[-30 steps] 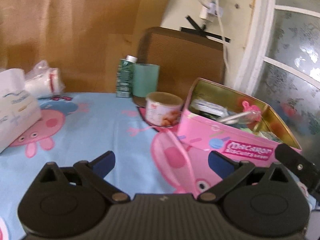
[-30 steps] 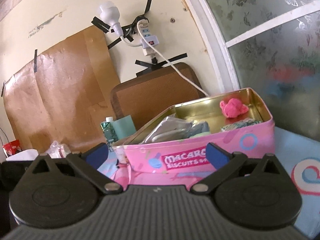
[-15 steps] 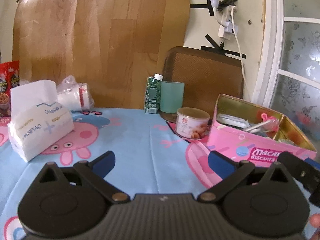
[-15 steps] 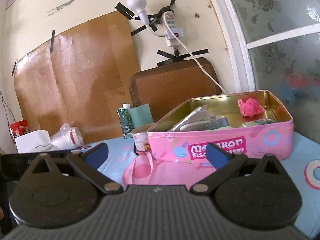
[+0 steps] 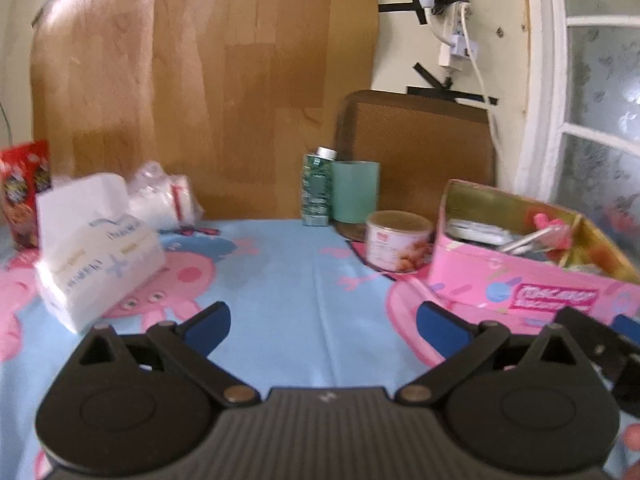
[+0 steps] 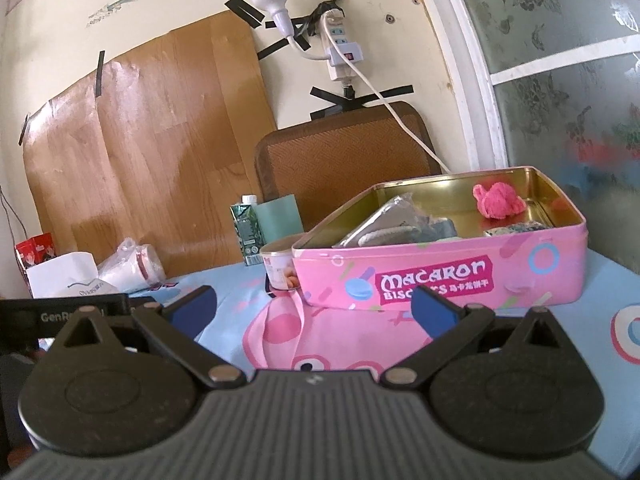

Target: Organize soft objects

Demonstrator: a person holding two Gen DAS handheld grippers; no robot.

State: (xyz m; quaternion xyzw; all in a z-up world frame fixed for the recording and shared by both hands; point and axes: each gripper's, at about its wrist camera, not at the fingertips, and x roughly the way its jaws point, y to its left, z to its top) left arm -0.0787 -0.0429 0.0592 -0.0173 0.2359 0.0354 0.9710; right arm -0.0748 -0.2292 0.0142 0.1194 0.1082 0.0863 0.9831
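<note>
A pink Macaron biscuit tin (image 6: 440, 276) stands open on the blue cartoon tablecloth (image 5: 288, 280). Inside lie a pink soft lump (image 6: 498, 202), a grey soft item (image 6: 404, 230) and a speckled pad (image 6: 516, 229). The tin also shows in the left wrist view (image 5: 532, 292) at the right. My left gripper (image 5: 322, 322) is open and empty above the cloth, left of the tin. My right gripper (image 6: 314, 306) is open and empty, just in front of the tin.
A white tissue pack (image 5: 96, 248) lies at the left, with a plastic-wrapped bundle (image 5: 160, 200) and a red box (image 5: 24, 192) behind. A small can (image 5: 398, 246), a green carton (image 5: 318, 190) and a teal cup (image 5: 356, 192) stand near the brown chair back (image 5: 420, 148).
Both grippers have drawn back and levelled out. The tin looks smaller and farther away, and the tissue pack has come fully into the left view. Both stay open.
</note>
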